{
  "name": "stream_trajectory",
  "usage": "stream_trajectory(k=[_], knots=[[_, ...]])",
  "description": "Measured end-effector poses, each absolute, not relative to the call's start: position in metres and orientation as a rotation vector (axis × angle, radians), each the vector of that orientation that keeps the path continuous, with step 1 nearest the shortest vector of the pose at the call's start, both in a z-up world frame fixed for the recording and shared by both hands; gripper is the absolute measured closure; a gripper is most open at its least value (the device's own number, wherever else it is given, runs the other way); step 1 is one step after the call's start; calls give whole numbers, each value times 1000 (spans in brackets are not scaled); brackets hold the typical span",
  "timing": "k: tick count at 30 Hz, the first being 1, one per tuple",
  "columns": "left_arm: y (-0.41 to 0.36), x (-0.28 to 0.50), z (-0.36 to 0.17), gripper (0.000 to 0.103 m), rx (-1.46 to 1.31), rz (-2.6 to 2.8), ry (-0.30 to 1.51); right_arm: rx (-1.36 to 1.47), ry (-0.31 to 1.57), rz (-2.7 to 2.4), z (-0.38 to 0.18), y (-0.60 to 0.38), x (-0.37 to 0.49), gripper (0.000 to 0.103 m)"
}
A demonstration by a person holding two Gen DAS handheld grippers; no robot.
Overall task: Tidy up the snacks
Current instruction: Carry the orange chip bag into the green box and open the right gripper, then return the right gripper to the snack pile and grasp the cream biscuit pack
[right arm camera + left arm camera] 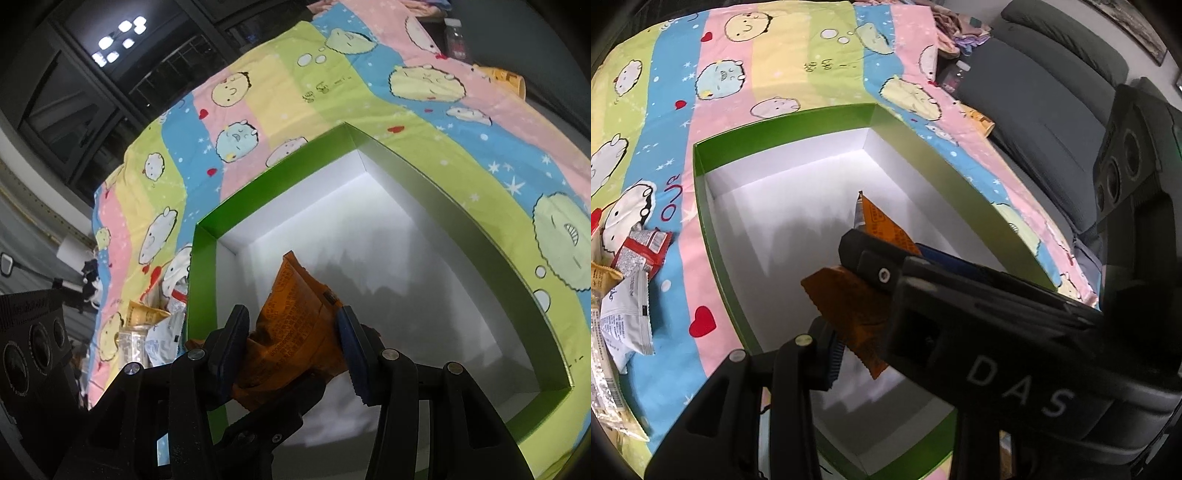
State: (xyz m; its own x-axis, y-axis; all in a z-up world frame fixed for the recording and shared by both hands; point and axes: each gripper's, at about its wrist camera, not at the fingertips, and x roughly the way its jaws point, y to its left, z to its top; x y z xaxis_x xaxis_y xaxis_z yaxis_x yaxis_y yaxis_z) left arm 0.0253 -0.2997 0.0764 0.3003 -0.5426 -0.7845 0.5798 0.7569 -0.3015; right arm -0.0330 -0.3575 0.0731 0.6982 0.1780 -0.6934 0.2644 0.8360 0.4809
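Observation:
An orange snack packet [295,328] hangs over the white inside of a green-walled open box [491,229]. My right gripper [291,332] has a blue-padded finger on each side of the packet, touching it. In the left wrist view the same packet [849,306] shows over the box [713,229], with the other gripper's black body [960,295] across it. My left gripper [849,291] holds the packet's lower edge; only its left finger [827,350] shows, the other is hidden. Loose snack packets [631,280] lie left of the box.
The box sits on a pastel striped cartoon bedsheet [783,66]. A grey sofa [1045,110] runs along the right with clothes and a bottle [955,75] on it. A yellow cup [506,79] lies at the sheet's far edge. Dark windows are behind.

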Motion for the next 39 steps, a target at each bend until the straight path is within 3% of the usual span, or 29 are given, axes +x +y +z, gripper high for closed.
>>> stream_trajectory(k=[5, 9, 12, 21, 39], knots=[[-301, 26, 74, 67, 44, -706, 1031, 639, 812, -44, 67, -361, -31, 51], [-301, 24, 72, 66, 60, -681, 1029, 650, 816, -90, 62, -364, -30, 34], [-300, 23, 71, 66, 53, -660, 1022, 640, 813, -122, 63, -366, -31, 27], [-288, 10, 71, 66, 2, -606, 1038, 637, 865, -124, 59, -361, -34, 20], [-279, -10, 78, 63, -49, -607, 1056, 593, 882, -109, 62, -351, -48, 20]])
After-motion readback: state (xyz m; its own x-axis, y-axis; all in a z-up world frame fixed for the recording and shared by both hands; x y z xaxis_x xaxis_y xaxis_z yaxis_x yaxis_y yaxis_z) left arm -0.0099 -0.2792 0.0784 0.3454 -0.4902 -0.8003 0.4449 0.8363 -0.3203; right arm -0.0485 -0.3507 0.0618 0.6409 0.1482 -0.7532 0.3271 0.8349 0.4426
